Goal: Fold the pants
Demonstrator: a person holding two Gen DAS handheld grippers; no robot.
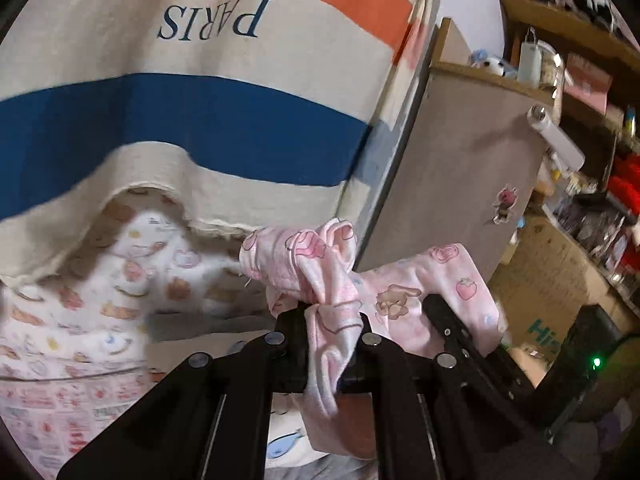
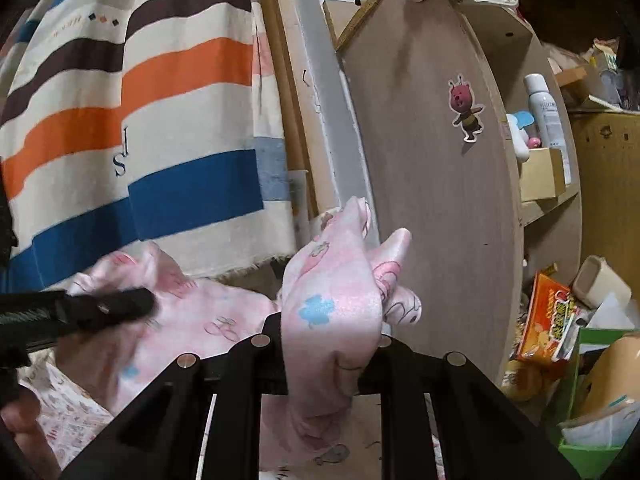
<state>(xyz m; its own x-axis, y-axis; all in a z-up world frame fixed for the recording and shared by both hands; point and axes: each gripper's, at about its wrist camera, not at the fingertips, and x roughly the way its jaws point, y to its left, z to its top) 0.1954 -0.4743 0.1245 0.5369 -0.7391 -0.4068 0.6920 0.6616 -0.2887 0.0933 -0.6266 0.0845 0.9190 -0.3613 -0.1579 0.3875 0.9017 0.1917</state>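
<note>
The pink pants [image 1: 316, 264], printed with roses and strawberries, hang bunched between both grippers. My left gripper [image 1: 330, 314] is shut on a twisted fold of them. In the right wrist view the pants [image 2: 336, 276] rise in a thick wad from my right gripper [image 2: 332, 336], which is shut on it. The cloth stretches left from there to the left gripper [image 2: 108, 306], a blurred black bar. A black finger of the right gripper [image 1: 448, 320] shows under the cloth in the left wrist view. The lower legs of the pants are hidden below the jaws.
A striped cream, orange and blue cloth [image 1: 192, 128] hangs right behind. A wooden shelf side panel [image 2: 432, 184] with a sticker stands close on the right. Patterned bedding [image 1: 72, 320] lies below left. Boxes and packets [image 2: 552, 320] crowd the floor at right.
</note>
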